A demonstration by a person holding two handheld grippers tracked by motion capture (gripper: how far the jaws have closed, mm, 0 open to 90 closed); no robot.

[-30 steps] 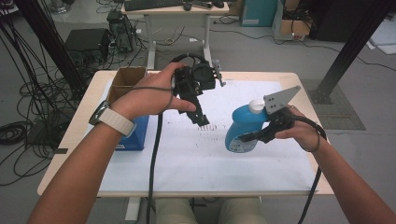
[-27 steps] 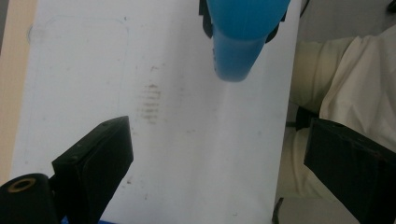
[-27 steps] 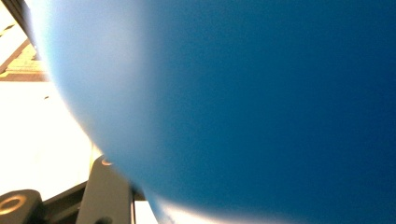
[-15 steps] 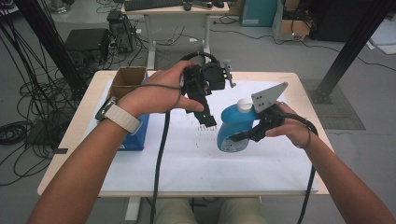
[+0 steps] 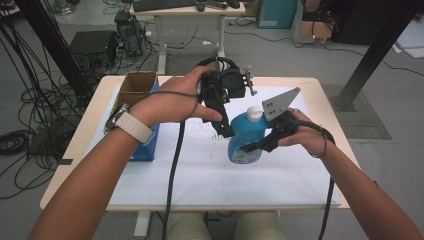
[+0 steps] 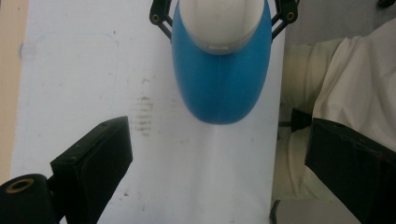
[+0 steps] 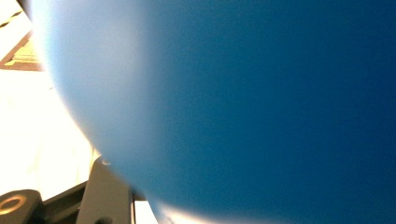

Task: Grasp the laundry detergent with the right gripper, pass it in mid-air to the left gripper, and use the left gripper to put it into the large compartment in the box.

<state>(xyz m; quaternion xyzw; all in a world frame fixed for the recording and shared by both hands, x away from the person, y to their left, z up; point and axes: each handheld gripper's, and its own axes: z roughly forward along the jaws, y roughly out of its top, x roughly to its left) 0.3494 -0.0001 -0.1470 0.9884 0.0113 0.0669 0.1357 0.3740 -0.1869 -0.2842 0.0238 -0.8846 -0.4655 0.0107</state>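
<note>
The right gripper (image 5: 252, 147) was clamped on the blue bottle (image 5: 246, 135), holding it near the middle of the table (image 5: 320, 100), over the white sheet (image 5: 210, 170) that covered most of the tabletop. The bottle's white cap (image 5: 255, 113) pointed toward twelve o'clock in the high view, and the bottle leaned a little to the right. In the right gripper view the blue bottle (image 7: 243, 107) pressed close against the lens, blurred. The left gripper (image 5: 226, 131) hung just at the bottle's nine o'clock side with its jaws spread wide apart and nothing between them; in the left gripper view the bottle (image 6: 219, 79) sat at twelve o'clock beyond the parted jaws, cap (image 6: 219, 21) uppermost. A cardboard box (image 5: 135, 87) stood at ten o'clock near the table's far left edge.
</note>
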